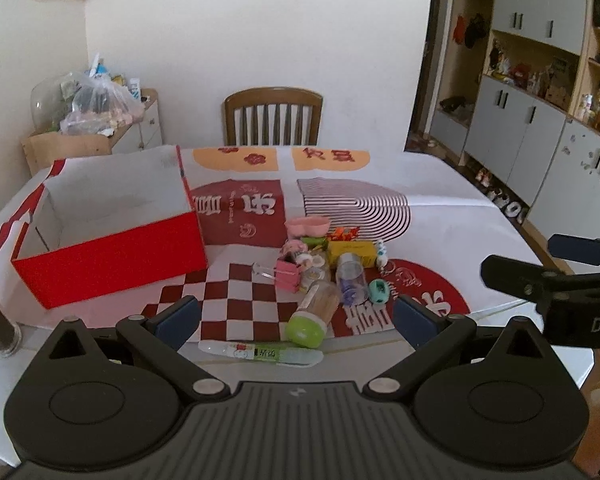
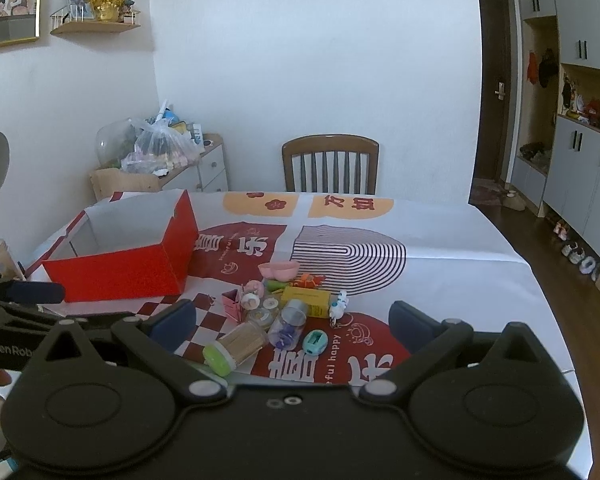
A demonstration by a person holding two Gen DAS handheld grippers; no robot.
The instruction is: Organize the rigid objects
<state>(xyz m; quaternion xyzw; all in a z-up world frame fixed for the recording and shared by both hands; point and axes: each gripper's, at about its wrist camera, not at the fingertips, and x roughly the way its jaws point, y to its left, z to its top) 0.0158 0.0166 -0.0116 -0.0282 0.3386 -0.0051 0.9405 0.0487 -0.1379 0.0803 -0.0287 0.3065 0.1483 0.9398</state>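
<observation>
Left wrist view: I look from the near edge of the surface (image 1: 440,184), low and level, toward the far wall and chair (image 1: 273,116).
Right wrist view: I sit slightly farther right, facing the same way, close above the clutter.
Shared: both show the red box (image 1: 112,256) (image 2: 120,270) at left, and the toothpick jar (image 1: 312,312) (image 2: 236,346) at lower centre.

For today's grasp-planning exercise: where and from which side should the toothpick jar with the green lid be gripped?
Grip the toothpick jar across its clear cylindrical body, just behind the green lid. It lies on its side at the pile's near edge, lid toward the open left gripper, so coming from above with fingers straddling its width is probably best.
</observation>
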